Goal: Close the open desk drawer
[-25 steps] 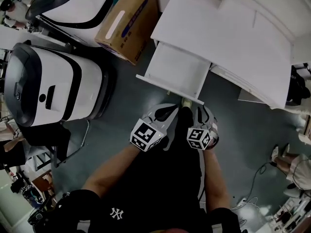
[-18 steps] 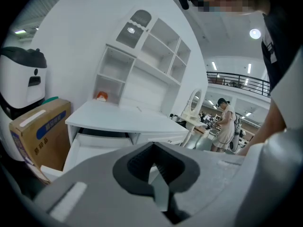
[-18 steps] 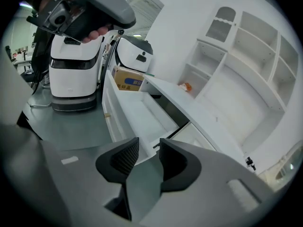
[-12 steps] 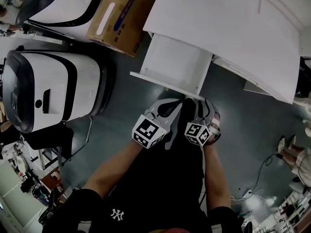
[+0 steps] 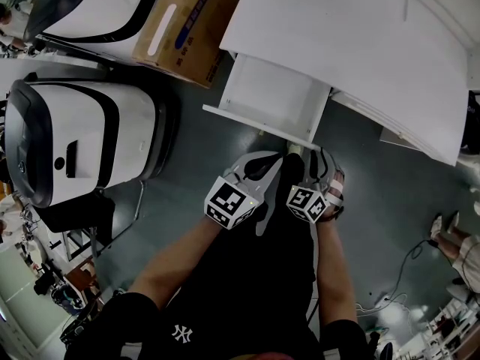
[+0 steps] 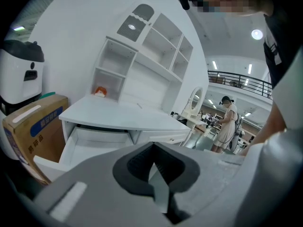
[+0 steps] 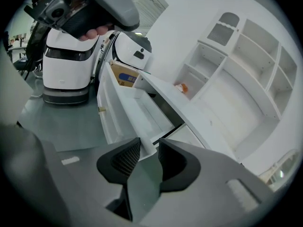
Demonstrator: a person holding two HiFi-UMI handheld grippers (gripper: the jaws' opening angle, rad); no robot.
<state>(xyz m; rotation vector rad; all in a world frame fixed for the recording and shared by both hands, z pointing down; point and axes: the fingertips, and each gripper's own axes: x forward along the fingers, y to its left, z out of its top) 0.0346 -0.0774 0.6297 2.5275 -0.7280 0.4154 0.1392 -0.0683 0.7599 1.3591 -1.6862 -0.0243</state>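
Far off to the left of both tongs, a white machine (image 5: 82, 137) is standing on the floor (image 5: 187, 171). A box (image 5: 180, 21) is sitting beyond it, well ahead and to the left of the tongs. The left tongs (image 6: 152, 144) are pointing ahead and somewhat down, their tips pressing together with nothing between them. Straight ahead of them the drawer (image 5: 270, 96) is hanging open under the desk (image 5: 337, 28). It is pulled well out and its inside is bare, and its front panel is lying just beyond the tips of both tongs. A small knob (image 7: 101, 109) is sticking out of that panel, left of the right tongs (image 7: 149, 143). These are riding close beside the left pair, with jaws standing apart after just closing a little. The drawer's near corner is showing in the gap between the pads, which are not pressing on it. Ahead and to the right of the tongs the desk top is spreading out, with open shelves (image 6: 142, 60) rising behind it.
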